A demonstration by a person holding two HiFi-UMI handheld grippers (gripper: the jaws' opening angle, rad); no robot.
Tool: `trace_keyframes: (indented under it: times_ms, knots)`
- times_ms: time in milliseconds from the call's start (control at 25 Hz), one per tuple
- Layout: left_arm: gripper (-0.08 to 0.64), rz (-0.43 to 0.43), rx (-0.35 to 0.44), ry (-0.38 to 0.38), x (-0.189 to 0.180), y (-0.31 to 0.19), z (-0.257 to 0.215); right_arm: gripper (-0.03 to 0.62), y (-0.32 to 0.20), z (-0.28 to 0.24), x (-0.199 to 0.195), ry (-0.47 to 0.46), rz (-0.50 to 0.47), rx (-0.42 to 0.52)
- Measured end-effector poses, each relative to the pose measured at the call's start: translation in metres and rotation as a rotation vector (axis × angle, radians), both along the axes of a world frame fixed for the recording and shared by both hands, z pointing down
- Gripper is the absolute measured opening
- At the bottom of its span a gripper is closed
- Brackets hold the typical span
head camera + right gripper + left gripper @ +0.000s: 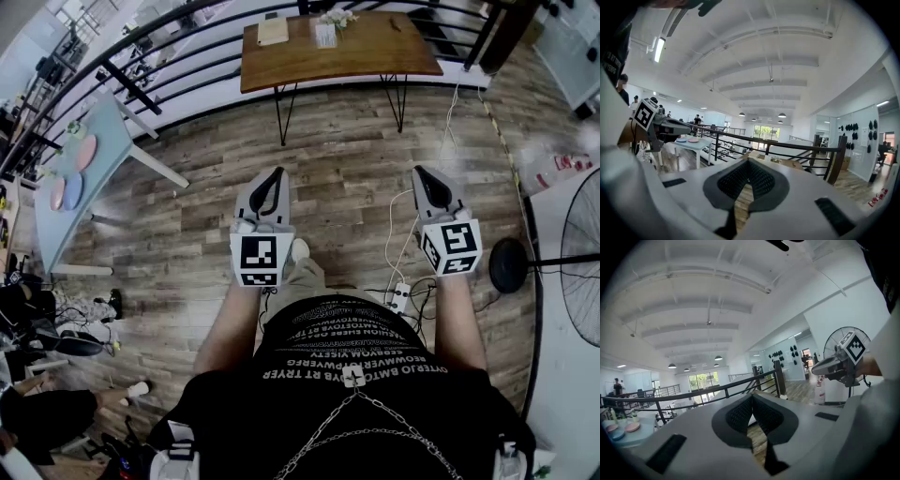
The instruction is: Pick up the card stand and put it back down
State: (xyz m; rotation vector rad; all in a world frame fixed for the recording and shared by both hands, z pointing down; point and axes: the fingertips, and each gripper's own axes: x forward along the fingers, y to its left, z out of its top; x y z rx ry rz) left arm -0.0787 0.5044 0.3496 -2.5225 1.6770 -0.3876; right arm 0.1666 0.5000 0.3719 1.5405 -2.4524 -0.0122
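Wide plank floor (356, 187) ahead, and at its far end sits the brown wooden table (375, 52), backed by the dark railing (169, 80). A big fan (577, 253) stands at the right and a pale blue table (98, 178) at the left.

The person stands well back from the wooden table with 2 tools held out at waist height. The left tool (277, 173) has its jaws pressed together at the tips with nothing between them, and the right tool (419, 172) is closed and empty too.

The card stand (325, 35) looks to be the small white upright piece near the far middle of that table, well out of reach. So this is the approach, I'd say, with nothing lifted yet.

To do it well:
- Walk in close and square up to the table.
- Spread 1 tool's jaws before reaching.
- Take the stand low on its body so it stays upright.
- Keep clear of the small flowers (337, 17) just beside it.

Only the head view shows the tabletop and the stand's place. The left gripper view shows the right tool (829, 366) side-on, and the right gripper view shows people in the distance, but the stand is too small to pick out there.
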Motion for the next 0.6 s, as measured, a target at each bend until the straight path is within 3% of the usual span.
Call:
trace_keyframes:
  times_ms: [600]
  knots:
    - [0.028, 0.065, 0.021, 0.010, 0.005, -0.099, 0.008, 0.015, -0.075, 0.016, -0.023, 0.009, 0.007, -0.028]
